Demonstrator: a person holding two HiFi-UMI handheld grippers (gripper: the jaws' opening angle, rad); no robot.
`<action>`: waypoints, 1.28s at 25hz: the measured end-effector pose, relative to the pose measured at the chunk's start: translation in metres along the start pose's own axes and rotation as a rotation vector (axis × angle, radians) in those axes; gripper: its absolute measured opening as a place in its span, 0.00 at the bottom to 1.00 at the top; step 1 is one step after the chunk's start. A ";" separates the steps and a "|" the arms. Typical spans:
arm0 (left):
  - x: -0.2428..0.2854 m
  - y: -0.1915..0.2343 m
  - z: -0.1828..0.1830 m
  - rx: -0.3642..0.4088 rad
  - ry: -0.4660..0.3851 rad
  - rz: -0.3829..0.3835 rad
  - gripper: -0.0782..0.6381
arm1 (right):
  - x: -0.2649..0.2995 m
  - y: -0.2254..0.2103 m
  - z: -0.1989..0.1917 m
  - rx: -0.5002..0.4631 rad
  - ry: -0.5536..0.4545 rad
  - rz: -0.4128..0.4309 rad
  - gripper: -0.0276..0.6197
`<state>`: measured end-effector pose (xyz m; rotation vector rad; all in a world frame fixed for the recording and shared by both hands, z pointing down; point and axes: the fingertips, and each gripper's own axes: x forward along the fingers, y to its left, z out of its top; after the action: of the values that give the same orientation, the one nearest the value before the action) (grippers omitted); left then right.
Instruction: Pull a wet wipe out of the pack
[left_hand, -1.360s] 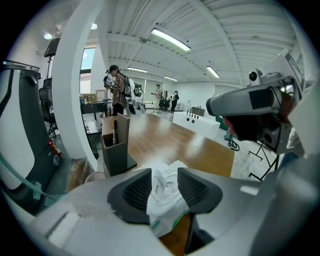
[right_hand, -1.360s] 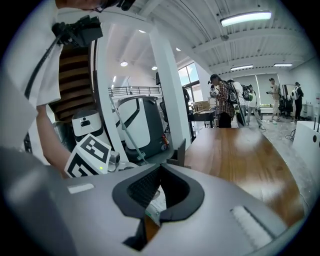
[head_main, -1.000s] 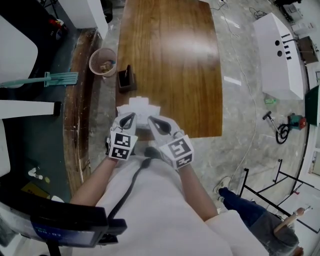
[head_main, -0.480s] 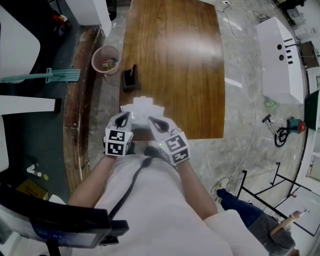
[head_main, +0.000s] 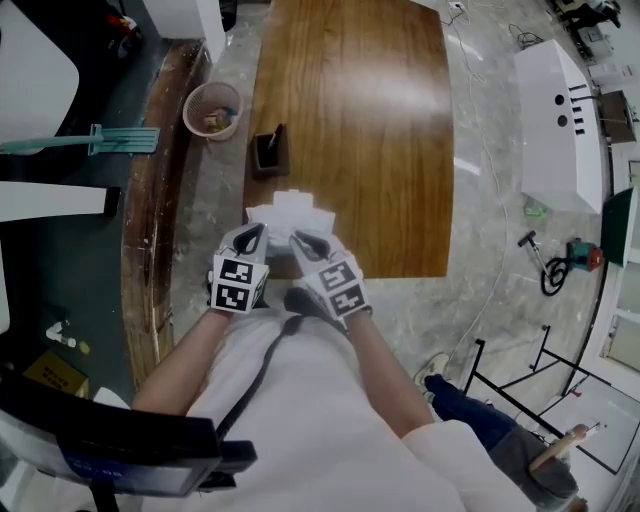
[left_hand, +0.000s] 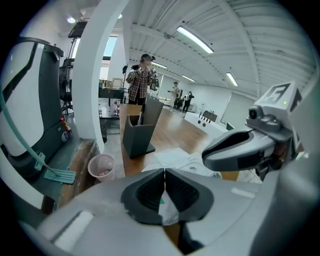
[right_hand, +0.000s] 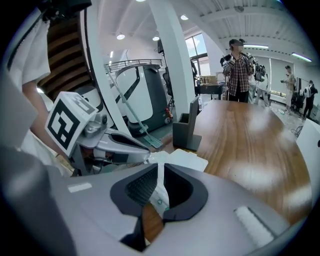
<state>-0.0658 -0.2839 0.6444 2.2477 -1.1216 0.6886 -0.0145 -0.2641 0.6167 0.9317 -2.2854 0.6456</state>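
Observation:
The white wet wipe pack (head_main: 291, 214) lies on the near left corner of the brown table (head_main: 350, 120). Both grippers hover at its near edge. My left gripper (head_main: 257, 233) is shut, its tips meeting (left_hand: 164, 172) just over the pack's (left_hand: 169, 209) white film. I cannot tell whether it pinches the film. My right gripper (head_main: 301, 240) is opening. A narrow gap (right_hand: 160, 170) stands between its jaws, and the pack's (right_hand: 161, 197) white, green-printed surface shows through it. The left gripper (right_hand: 107, 142) appears beside it.
A dark grey holder (head_main: 270, 152) stands on the table's left edge beyond the pack. On the floor to the left are a pink wastebasket (head_main: 212, 110) and a teal mop (head_main: 100, 140). A person in a plaid shirt (right_hand: 239, 75) stands past the table's far end.
My right gripper has come down onto the pack's near edge. My left gripper has shifted a little and stays shut.

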 end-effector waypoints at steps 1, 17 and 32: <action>0.000 0.000 0.000 0.001 -0.002 -0.005 0.12 | 0.003 0.000 -0.001 0.003 0.009 0.001 0.12; -0.001 -0.001 -0.004 0.015 0.011 -0.052 0.12 | 0.033 -0.002 -0.006 -0.011 0.095 -0.011 0.21; -0.003 -0.001 -0.003 0.020 0.012 -0.057 0.12 | 0.030 -0.005 -0.009 -0.053 0.122 -0.032 0.08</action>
<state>-0.0675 -0.2797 0.6448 2.2800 -1.0452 0.6917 -0.0258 -0.2755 0.6437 0.8782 -2.1645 0.6088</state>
